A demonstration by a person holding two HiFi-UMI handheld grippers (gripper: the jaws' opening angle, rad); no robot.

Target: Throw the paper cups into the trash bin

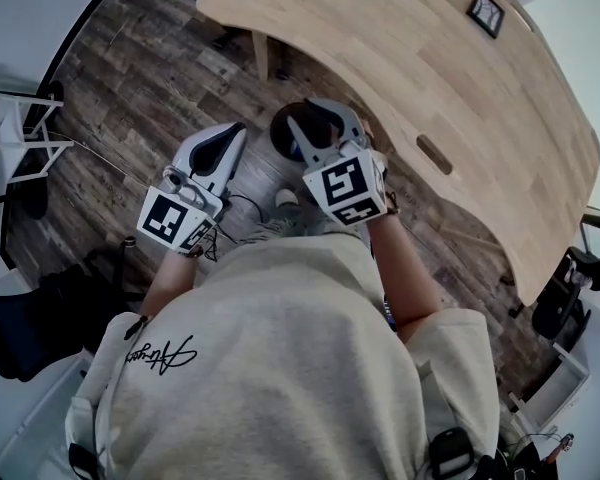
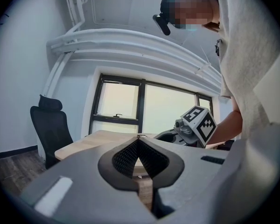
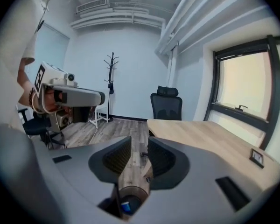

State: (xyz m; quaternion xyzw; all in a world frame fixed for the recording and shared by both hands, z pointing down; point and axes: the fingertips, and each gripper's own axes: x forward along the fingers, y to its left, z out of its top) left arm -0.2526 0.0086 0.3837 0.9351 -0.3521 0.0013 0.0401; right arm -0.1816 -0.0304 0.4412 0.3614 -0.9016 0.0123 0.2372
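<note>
In the head view both grippers are held out in front of the person, over the floor beside the table. My right gripper (image 1: 325,120) hovers above a dark round trash bin (image 1: 280,133) on the floor. In the right gripper view its jaws (image 3: 139,146) stand apart with nothing between them; below the gap I see the bin's brown rim (image 3: 130,193), with something small and blue inside. My left gripper (image 1: 237,131) is to the left of the bin. Its pads (image 2: 137,138) meet at the tips, holding nothing. I cannot make out any paper cup for certain.
A long curved wooden table (image 1: 450,98) runs along the right, with a small black frame (image 1: 486,12) on it. A black office chair (image 3: 166,105) and a coat stand (image 3: 112,85) are at the far wall. Cables lie on the wood floor (image 1: 150,78).
</note>
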